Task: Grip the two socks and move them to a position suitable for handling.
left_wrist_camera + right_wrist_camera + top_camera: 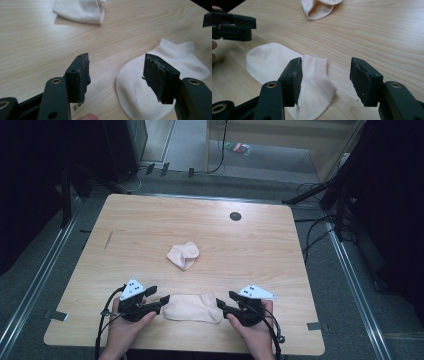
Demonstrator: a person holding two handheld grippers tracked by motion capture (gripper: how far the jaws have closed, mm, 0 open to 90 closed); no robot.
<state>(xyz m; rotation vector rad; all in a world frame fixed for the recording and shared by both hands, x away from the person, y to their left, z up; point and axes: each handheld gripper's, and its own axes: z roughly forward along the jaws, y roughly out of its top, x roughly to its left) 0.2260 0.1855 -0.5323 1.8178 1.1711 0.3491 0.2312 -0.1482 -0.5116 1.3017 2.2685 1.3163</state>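
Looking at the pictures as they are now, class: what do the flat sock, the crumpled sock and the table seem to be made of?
Flat sock: soft knit fabric, probably cotton blend, matte cream; its cuff shows ribbing.
Crumpled sock: seemingly the same knit, folding limply.
Table: pale wood-grain top with a smooth, slightly glossy finish, possibly laminate rather than solid wood.

dim, dark-edged high view; bright, soft-focus gripper views with faint shadows

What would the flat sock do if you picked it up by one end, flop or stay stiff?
The flat sock would probably flop and droop: it is thin, soft knit lying limp on the table. It likely weighs very little. Pushed, it would probably bunch up rather than slide, like the crumpled sock farther back.
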